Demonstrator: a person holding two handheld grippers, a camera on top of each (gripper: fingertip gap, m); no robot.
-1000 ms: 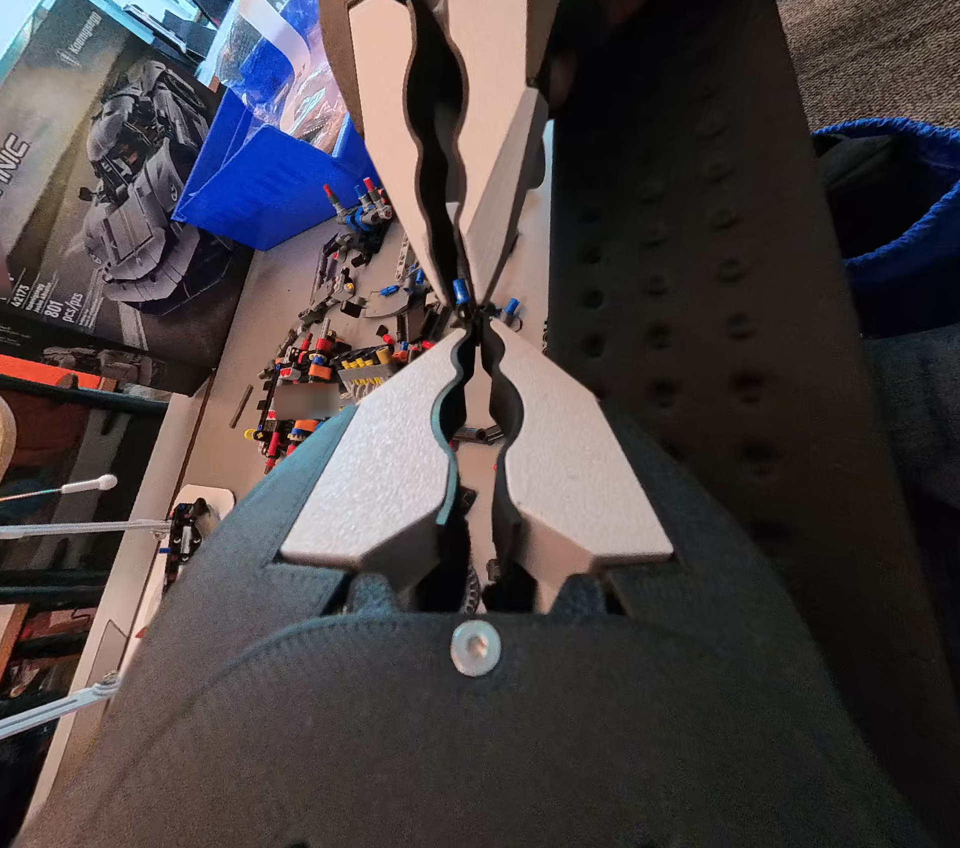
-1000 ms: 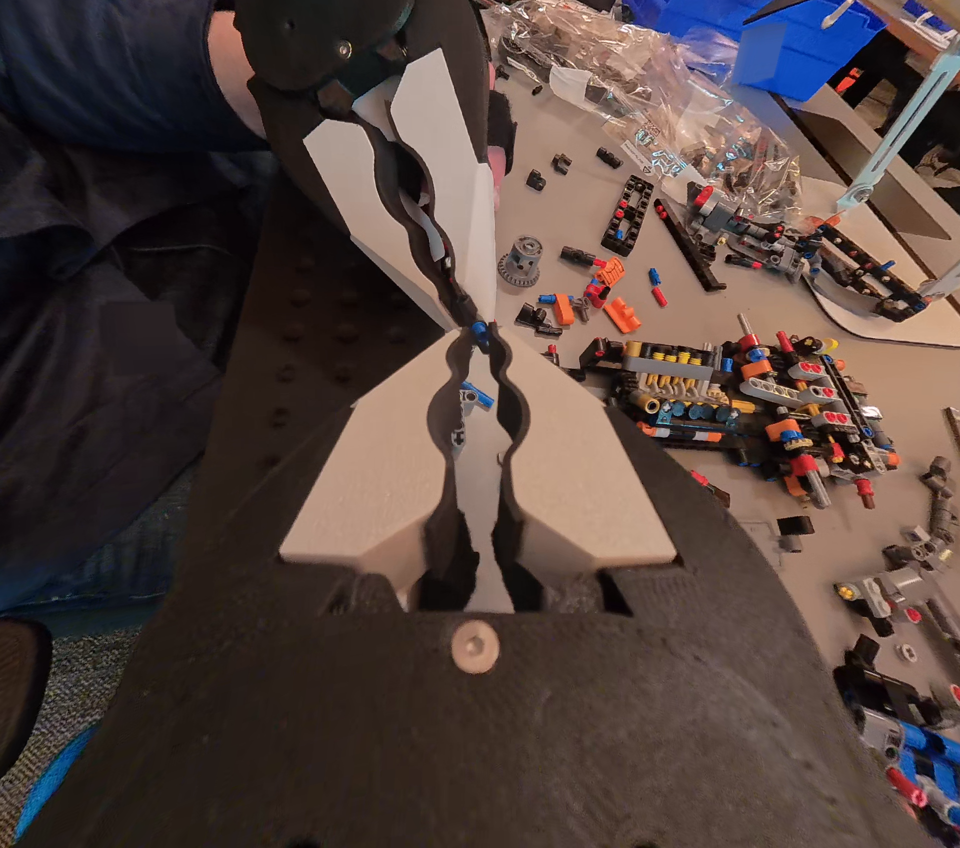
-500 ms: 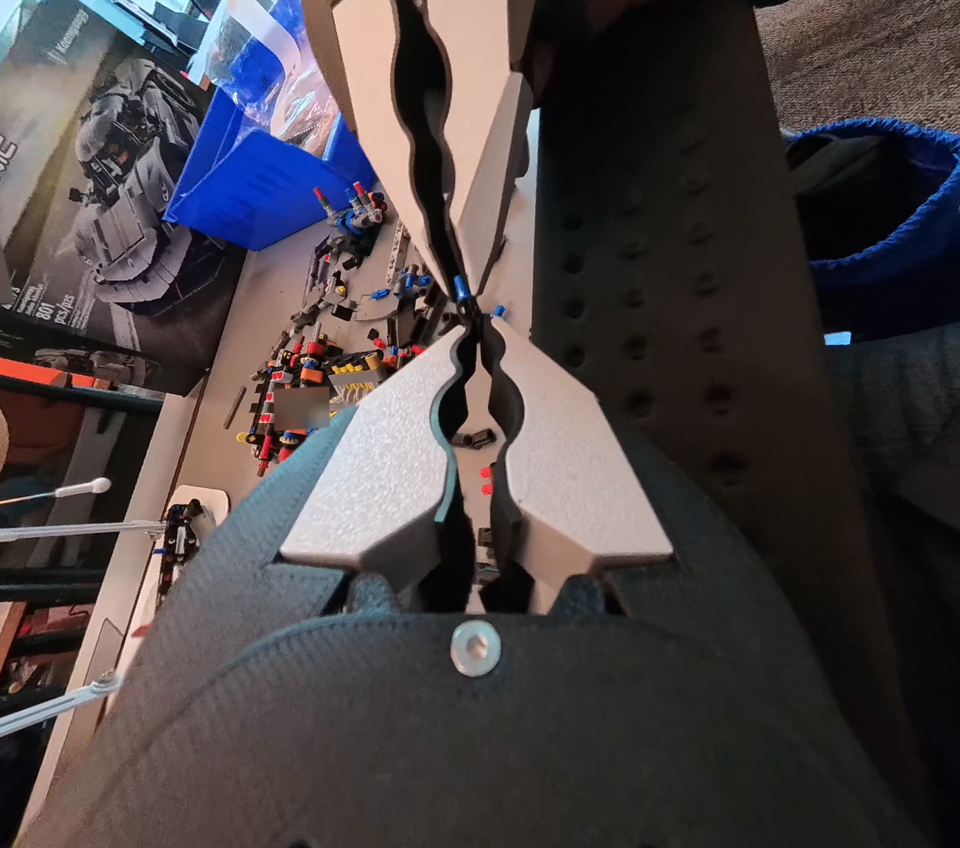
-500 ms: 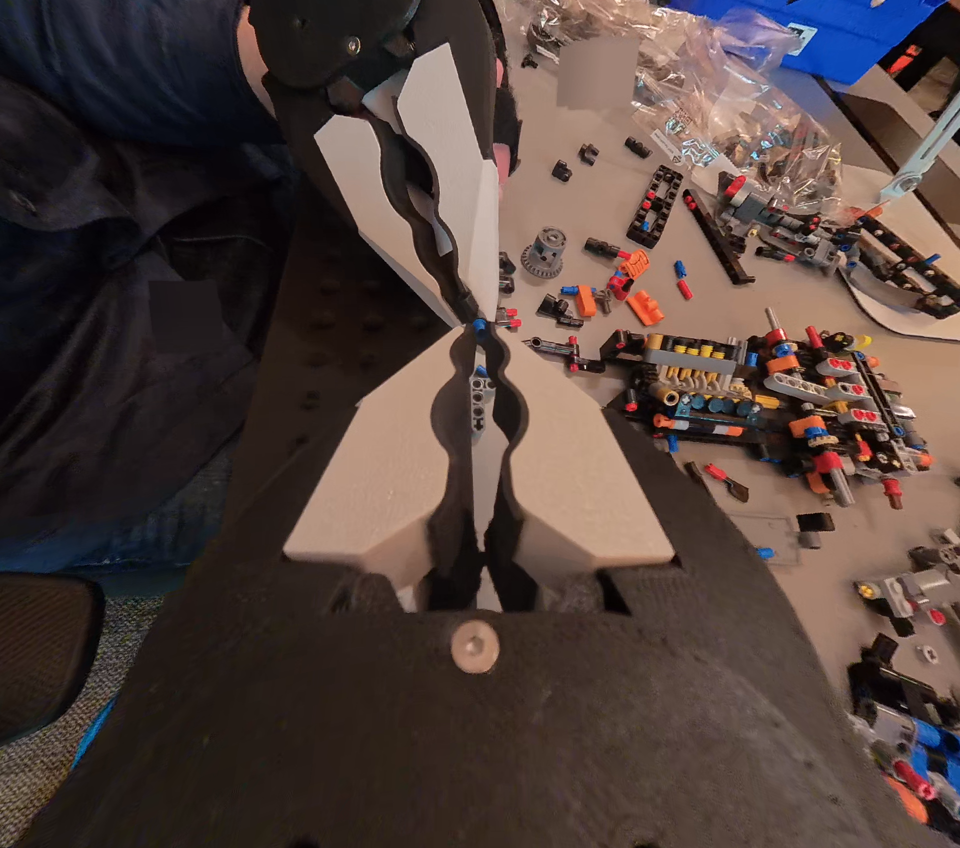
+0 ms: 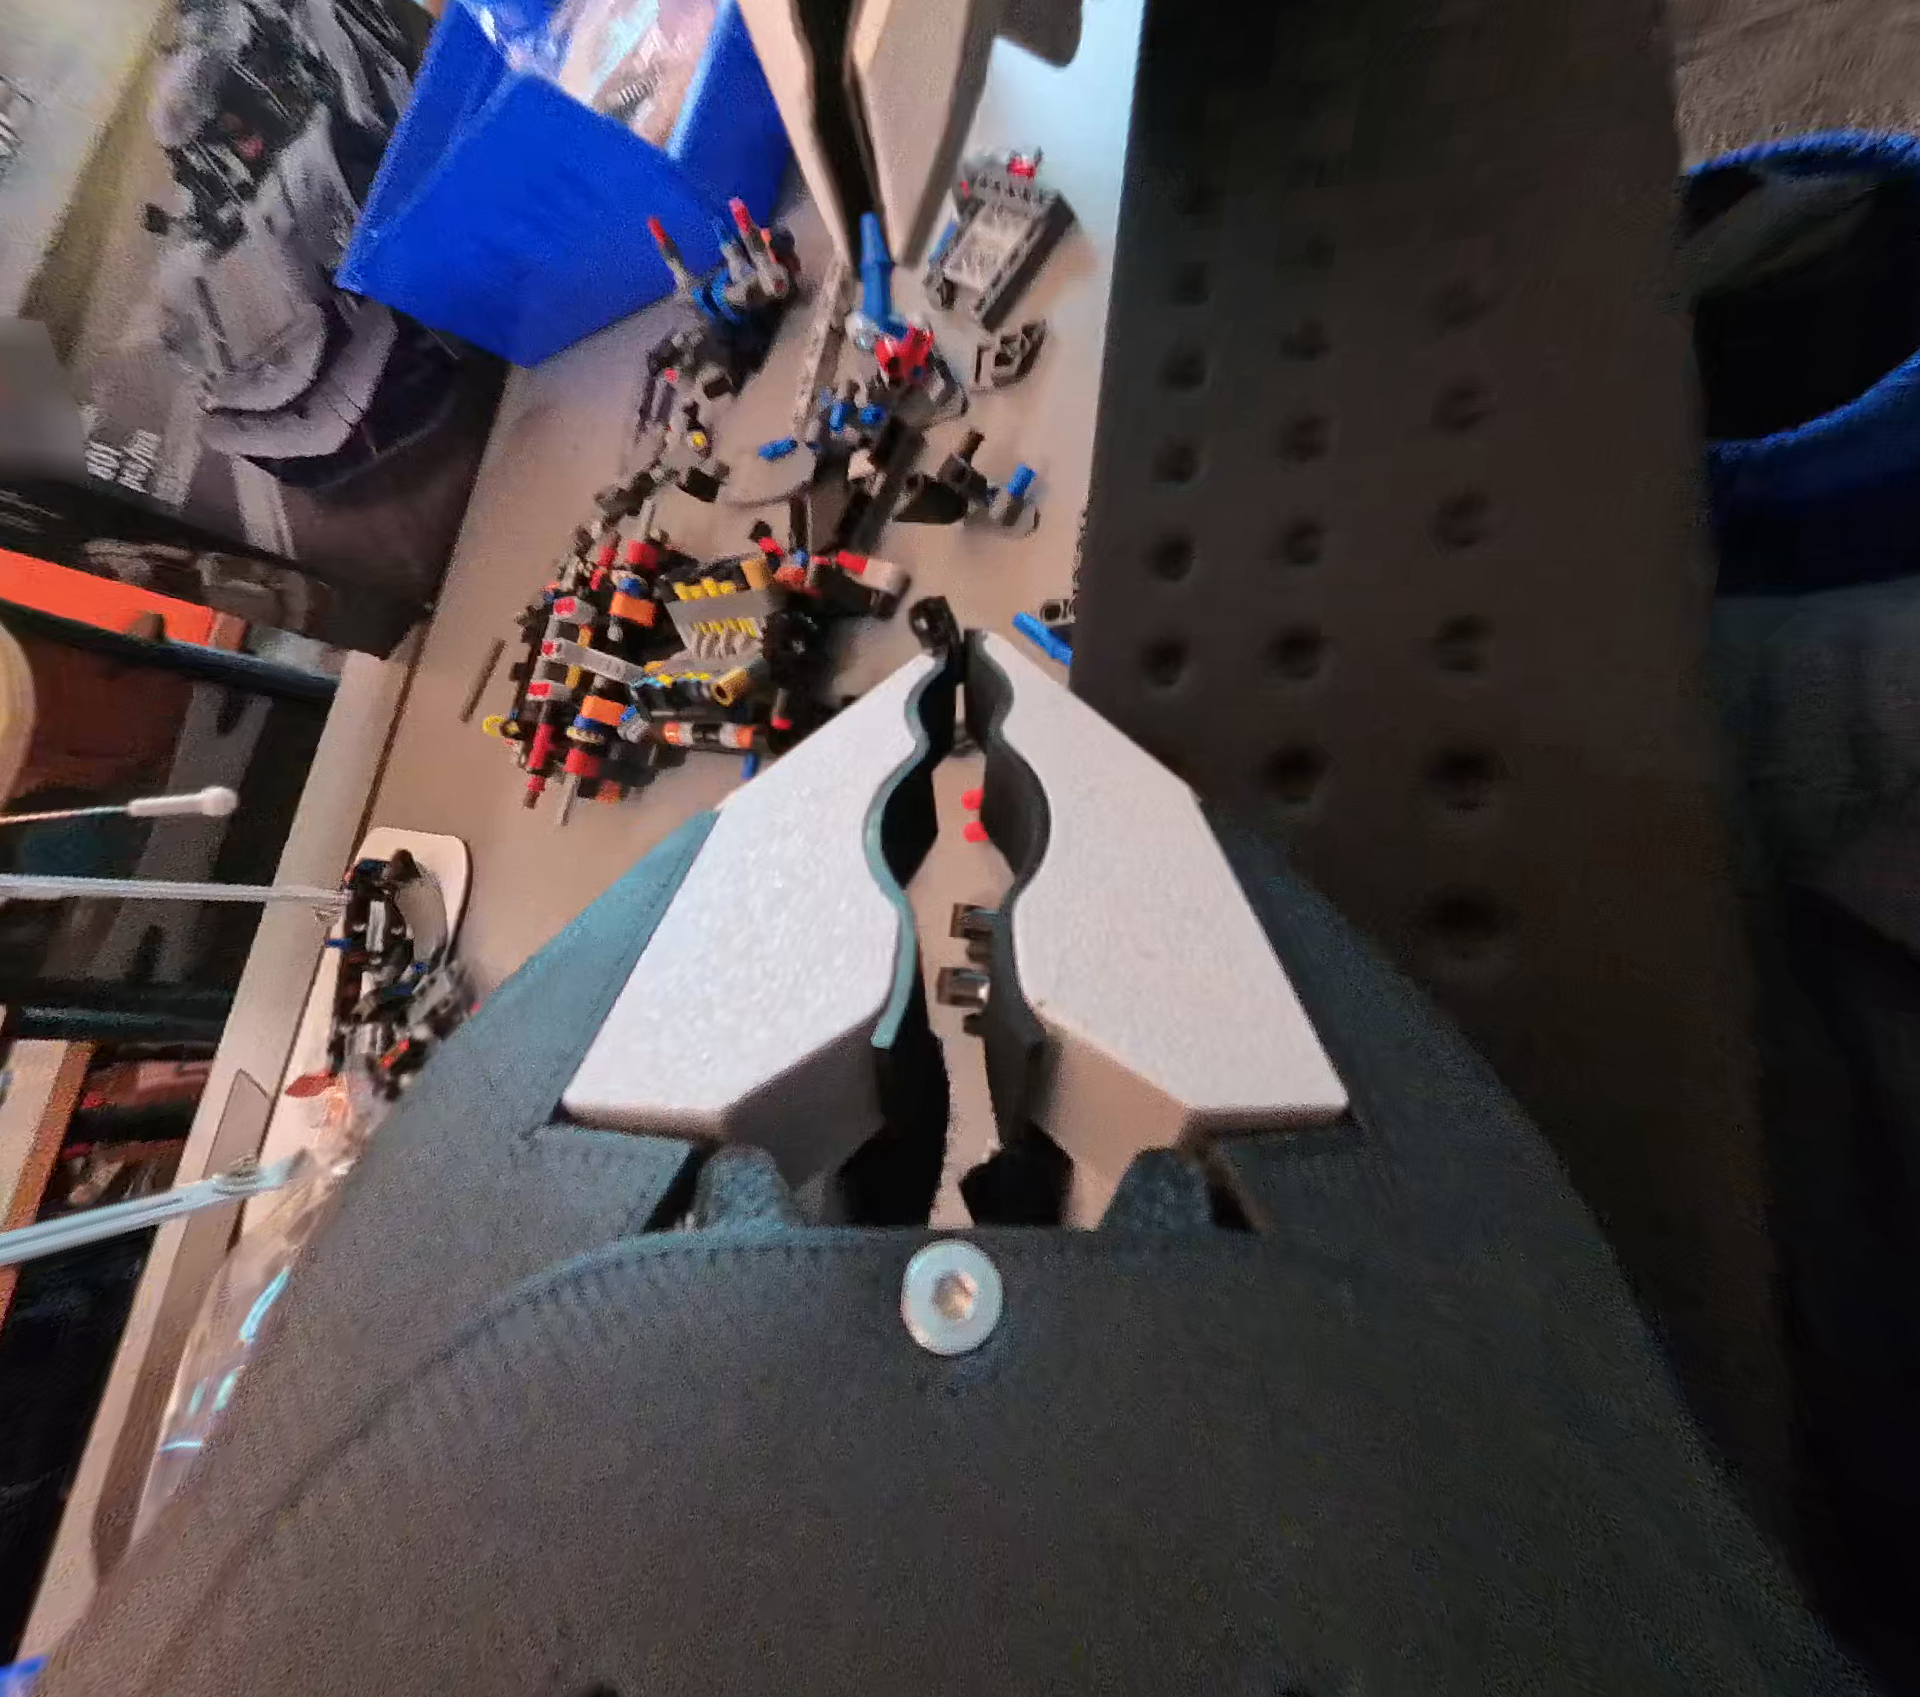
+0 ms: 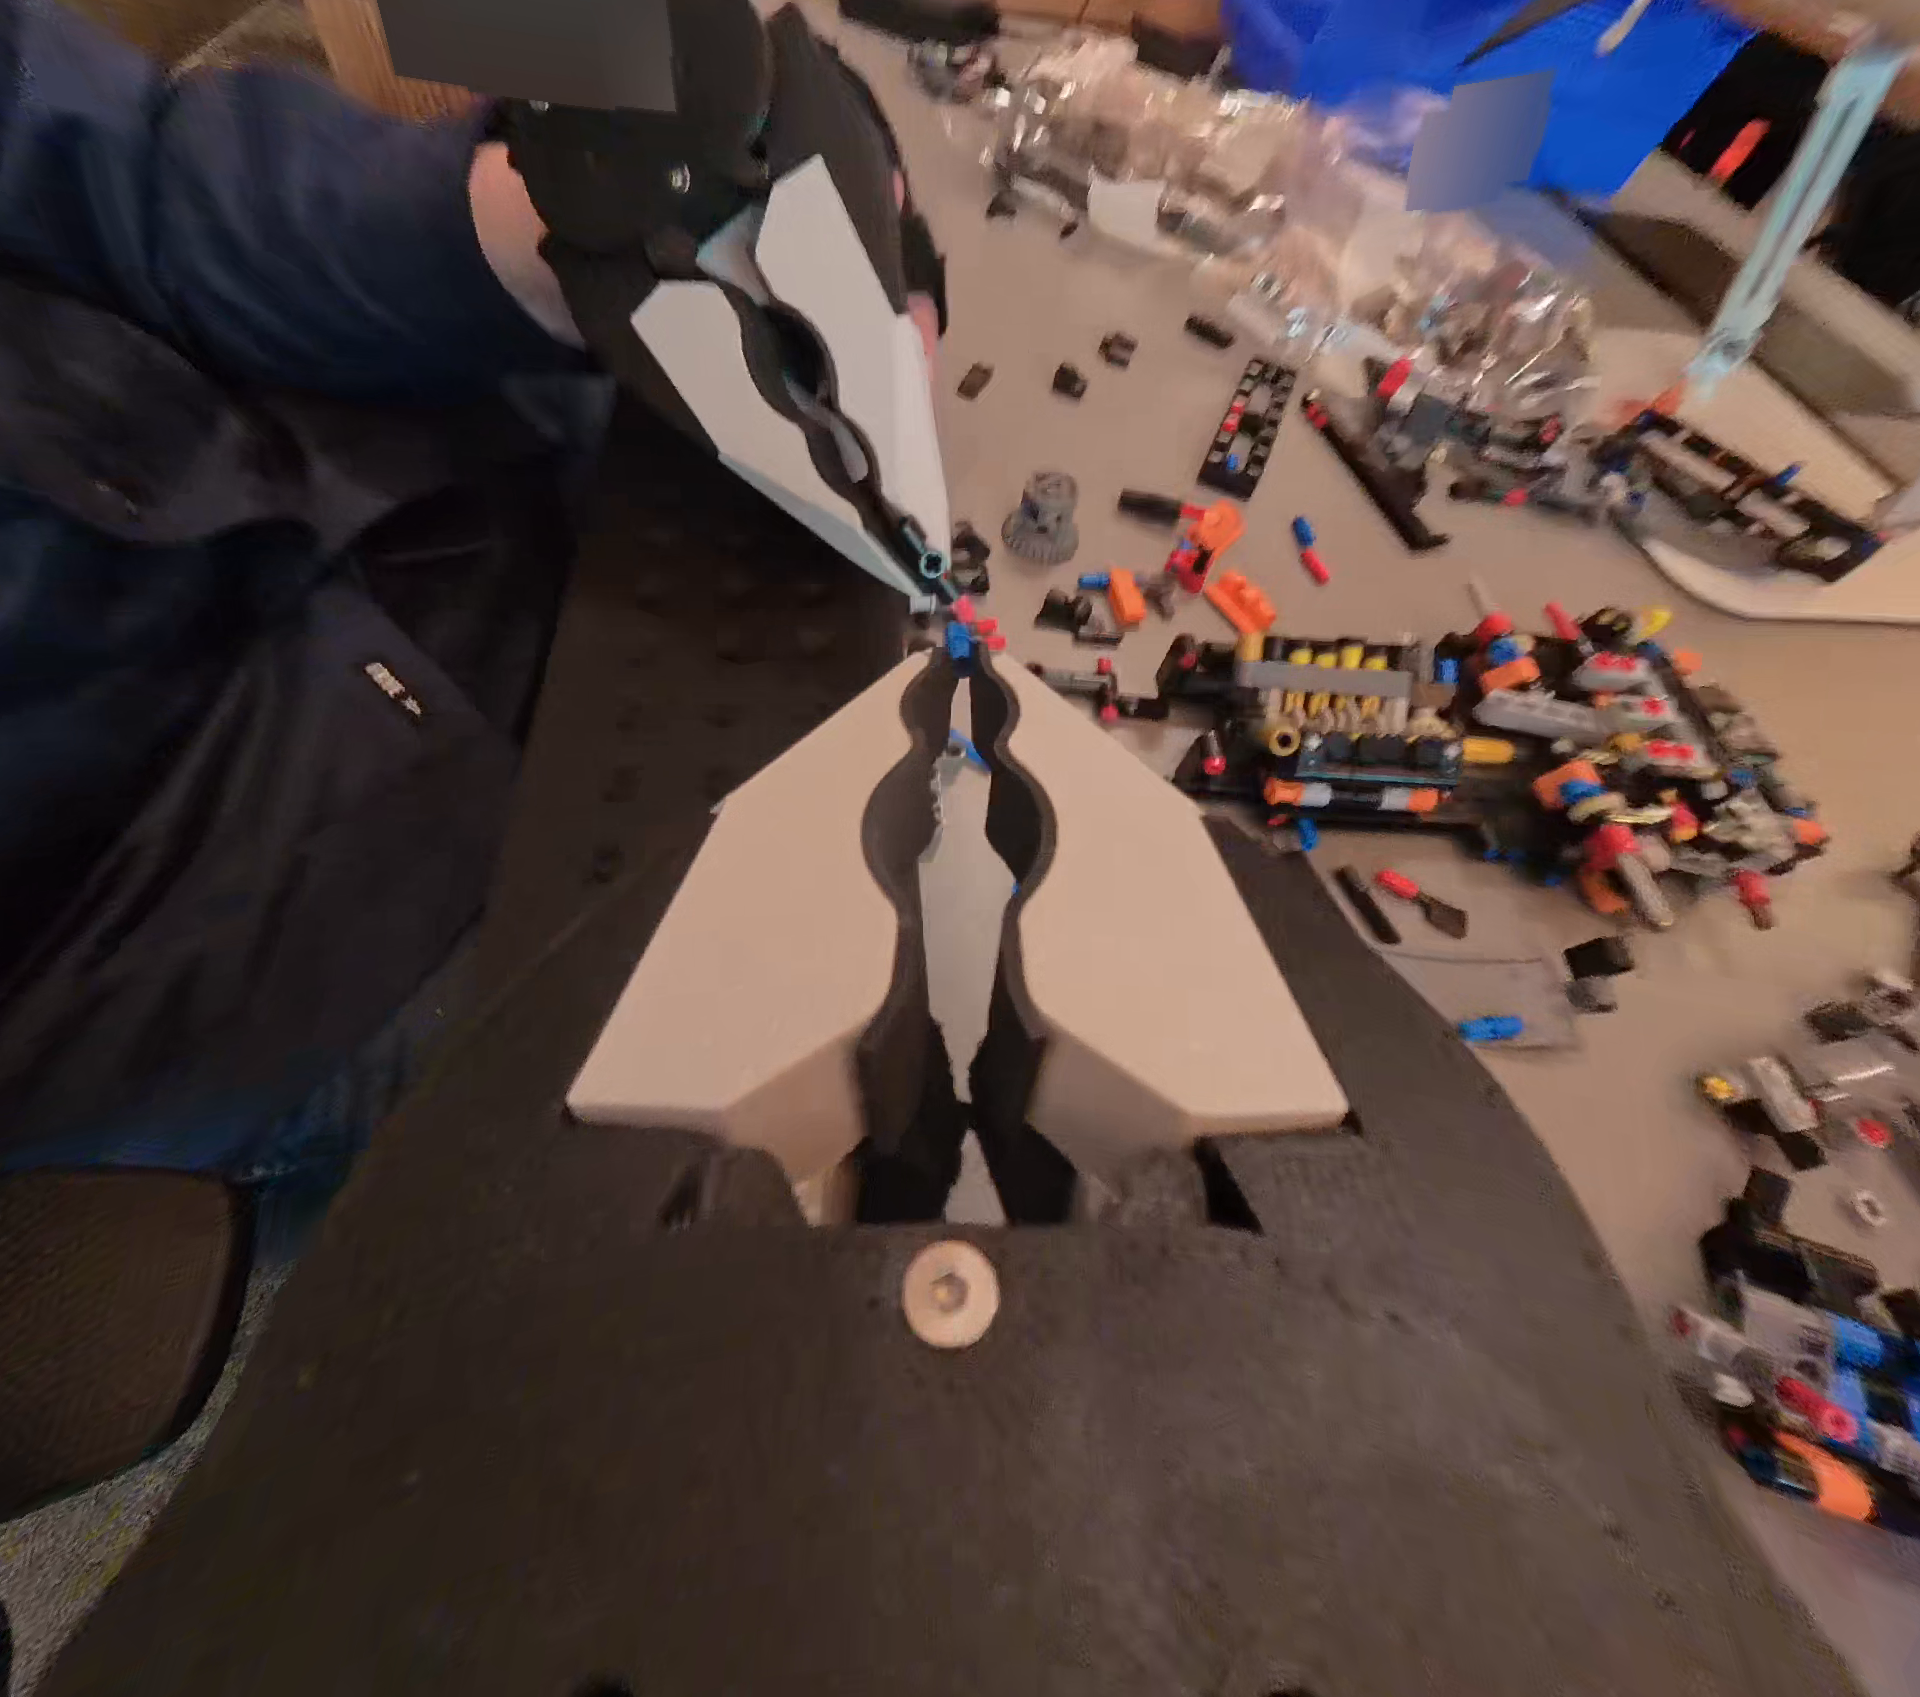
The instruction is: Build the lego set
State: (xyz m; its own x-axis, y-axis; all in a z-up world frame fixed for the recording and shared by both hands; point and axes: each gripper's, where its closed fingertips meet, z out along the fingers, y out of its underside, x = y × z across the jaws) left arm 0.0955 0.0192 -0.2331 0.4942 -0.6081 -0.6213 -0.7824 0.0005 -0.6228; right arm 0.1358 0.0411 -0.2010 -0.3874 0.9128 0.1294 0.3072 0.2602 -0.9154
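Note:
My left gripper (image 5: 954, 645) is shut on a small black lego connector (image 5: 932, 621) at its tips. My right gripper (image 6: 961, 660) is shut on a small blue pin (image 6: 958, 639). In the left wrist view the right gripper (image 5: 878, 234) points down from the top with the blue pin (image 5: 873, 271) sticking out. In the right wrist view the left gripper (image 6: 930, 577) comes in from the upper left with the black connector (image 6: 920, 546), a short gap from the pin. Both are held above the grey table (image 6: 1039, 276). The partly built lego chassis (image 6: 1455, 743) lies to the right; it also shows in the left wrist view (image 5: 665, 660).
Loose lego parts lie scattered around the chassis, with a grey gear (image 6: 1044, 509) and orange pieces (image 6: 1236, 598). Clear bags of parts (image 6: 1299, 193) and blue bins (image 6: 1455, 16) stand at the back. The set's box (image 5: 208, 193) leans at the left. A person's dark sleeve (image 6: 260, 245) is left. My hands' fingertips stand some 7 cm from each other. The grey gear (image 6: 1044, 509) is closer to my left gripper, around 9 cm from its tips; the right tips are 15 cm off.
The two grippers' tips met at the blue pin earlier; now they have drawn apart, the right keeping the pin and the left the black connector. Both views are blurred by motion.

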